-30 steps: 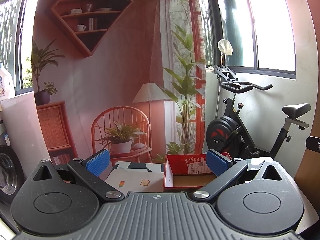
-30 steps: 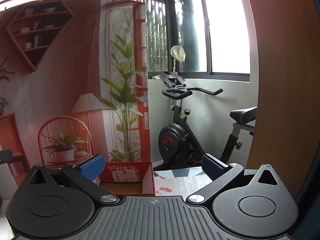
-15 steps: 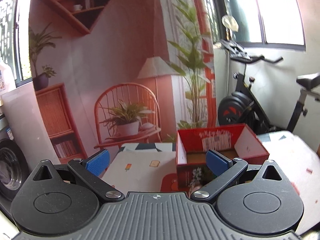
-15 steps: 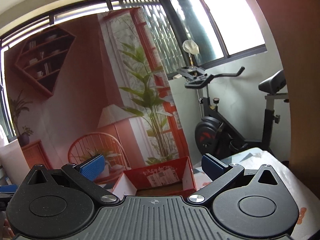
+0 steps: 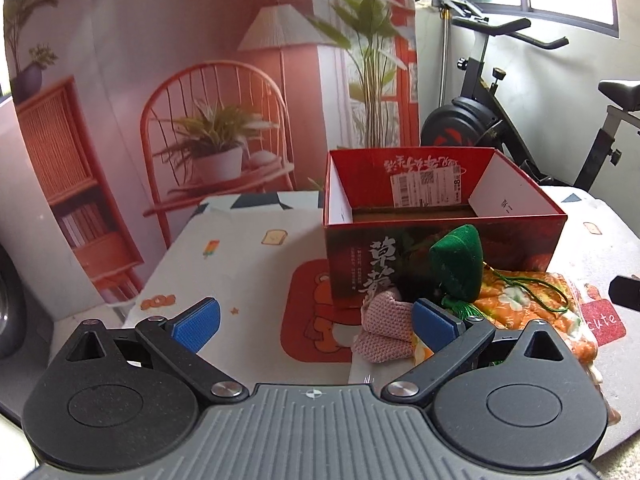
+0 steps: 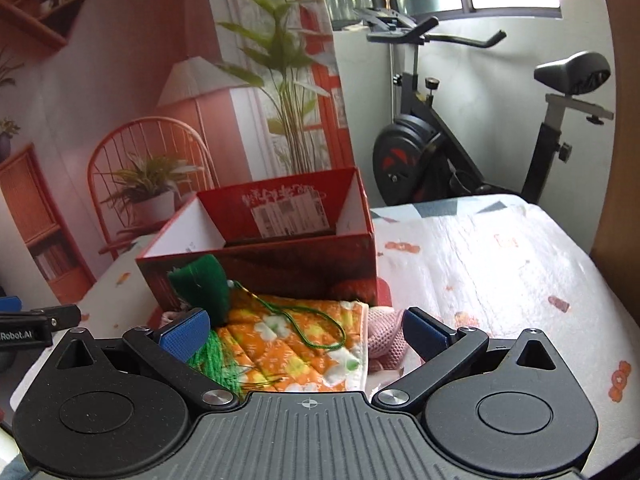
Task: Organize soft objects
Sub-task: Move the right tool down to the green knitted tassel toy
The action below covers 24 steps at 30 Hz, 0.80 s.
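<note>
Nothing boxed yet: the red box [image 5: 440, 216] looks empty, soft things [image 6: 296, 344] lie near it, both grippers [image 5: 316, 320] [image 6: 306, 330] spread and holding nothing

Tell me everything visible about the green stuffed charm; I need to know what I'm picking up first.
The green stuffed charm is a small pyramid-shaped pouch of dark green fabric that looks soft and padded. A thin green cord loops from it across the orange floral cloth, and a bright green tassel hangs at its lower end. It leans point-up against the front wall of the open red box, resting on the cloth, beside a pink knitted piece. Neither gripper touches it.
</note>
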{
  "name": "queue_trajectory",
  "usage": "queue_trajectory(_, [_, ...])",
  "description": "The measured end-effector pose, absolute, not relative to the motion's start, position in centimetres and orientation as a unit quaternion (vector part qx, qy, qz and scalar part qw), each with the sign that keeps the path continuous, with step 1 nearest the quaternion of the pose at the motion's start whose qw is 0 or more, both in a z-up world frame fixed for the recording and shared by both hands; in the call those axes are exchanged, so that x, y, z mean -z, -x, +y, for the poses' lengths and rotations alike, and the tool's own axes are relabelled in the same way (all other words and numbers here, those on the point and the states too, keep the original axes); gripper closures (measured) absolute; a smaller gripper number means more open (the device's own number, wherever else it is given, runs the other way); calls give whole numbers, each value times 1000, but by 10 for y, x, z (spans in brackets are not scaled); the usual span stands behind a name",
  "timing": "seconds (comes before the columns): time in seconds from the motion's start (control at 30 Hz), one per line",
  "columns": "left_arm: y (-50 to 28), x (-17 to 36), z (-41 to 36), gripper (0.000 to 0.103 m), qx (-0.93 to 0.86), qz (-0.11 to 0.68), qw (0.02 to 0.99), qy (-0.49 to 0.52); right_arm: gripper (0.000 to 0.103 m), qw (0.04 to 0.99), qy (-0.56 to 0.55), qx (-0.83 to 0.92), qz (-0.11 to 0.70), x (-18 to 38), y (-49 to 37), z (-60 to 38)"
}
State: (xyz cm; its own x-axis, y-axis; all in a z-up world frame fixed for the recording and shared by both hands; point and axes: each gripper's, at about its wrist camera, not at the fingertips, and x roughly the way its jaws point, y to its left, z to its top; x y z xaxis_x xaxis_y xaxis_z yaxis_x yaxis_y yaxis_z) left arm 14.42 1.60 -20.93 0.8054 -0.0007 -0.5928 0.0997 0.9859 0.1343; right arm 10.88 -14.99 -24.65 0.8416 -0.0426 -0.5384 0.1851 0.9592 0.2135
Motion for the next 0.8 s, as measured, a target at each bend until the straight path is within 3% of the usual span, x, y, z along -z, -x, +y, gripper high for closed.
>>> queue_trajectory(0.13, [-157, 215, 18, 2, 25, 325, 942, -75, 2, 943, -102, 87, 306, 258, -123, -153])
queue_trajectory(0.27, [-169, 216, 16, 11, 26, 329, 941, -76, 22, 941, -105, 60, 315, 262, -133, -155])
queue_trajectory(0.37, [-177, 216, 10, 14, 32, 336, 936, -105, 26, 944, -91, 37, 314, 262, -140, -153])
queue_trajectory(0.47, [-182, 216, 10, 23, 71, 334, 933, -109, 35, 946, -75, 15, 316, 261, -149, -149])
queue_trajectory(0.53, [-188, 215, 11, 35, 91, 343, 930, -95, 41, 945, -74, 0, 317, 261, -157, -146])
queue_trajectory(0.63, [-200, 217, 14, 41, 121, 356, 926, -49, 41, 945, -87, -20, 316, 260, -168, -143])
queue_trajectory(0.8, [-216, 221, 7, 50, 163, 369, 915, -14, 50, 942, -73, -47, 324, 262, -188, -131])
